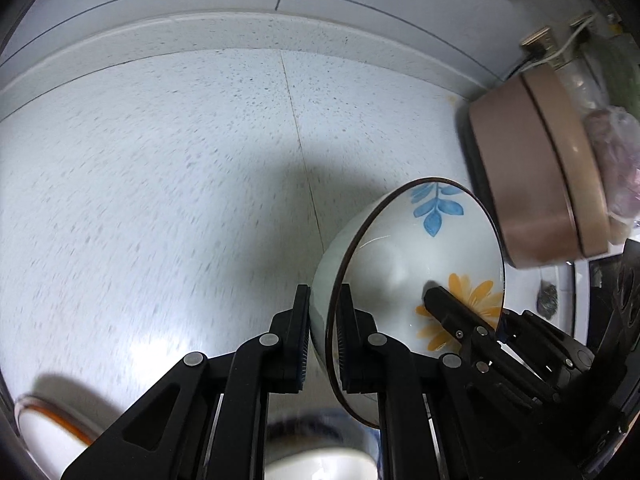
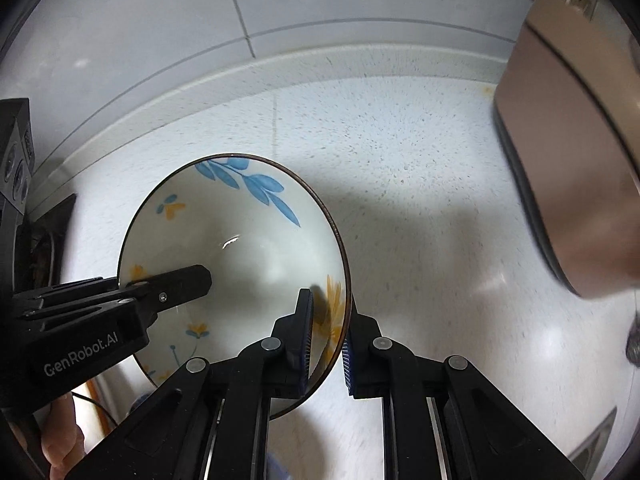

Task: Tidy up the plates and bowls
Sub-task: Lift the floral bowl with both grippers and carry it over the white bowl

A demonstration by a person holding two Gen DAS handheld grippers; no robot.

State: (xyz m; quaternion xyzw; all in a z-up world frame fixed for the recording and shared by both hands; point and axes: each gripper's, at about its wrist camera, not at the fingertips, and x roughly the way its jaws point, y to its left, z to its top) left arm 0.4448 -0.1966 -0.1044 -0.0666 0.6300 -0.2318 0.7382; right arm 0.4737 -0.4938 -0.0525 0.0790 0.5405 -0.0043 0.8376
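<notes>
A white bowl (image 1: 400,256) with blue leaves, orange flowers and a dark rim hangs tilted above the speckled countertop (image 1: 160,160), held from both sides. My left gripper (image 1: 323,296) is shut on its left rim, one pad inside and one outside. In the same view the right gripper (image 1: 460,312) reaches in from the right, with a finger lying inside the bowl. In the right wrist view my right gripper (image 2: 329,304) is shut on the bowl's (image 2: 240,248) right rim. The left gripper (image 2: 172,284) grips the opposite edge.
A taupe round appliance (image 1: 532,184) stands at the right by the tiled wall and looms close in the right wrist view (image 2: 568,160). An orange-rimmed plate (image 1: 44,428) sits at lower left, and a white dish (image 1: 320,464) lies below the gripper. A hand (image 2: 60,440) holds the left gripper.
</notes>
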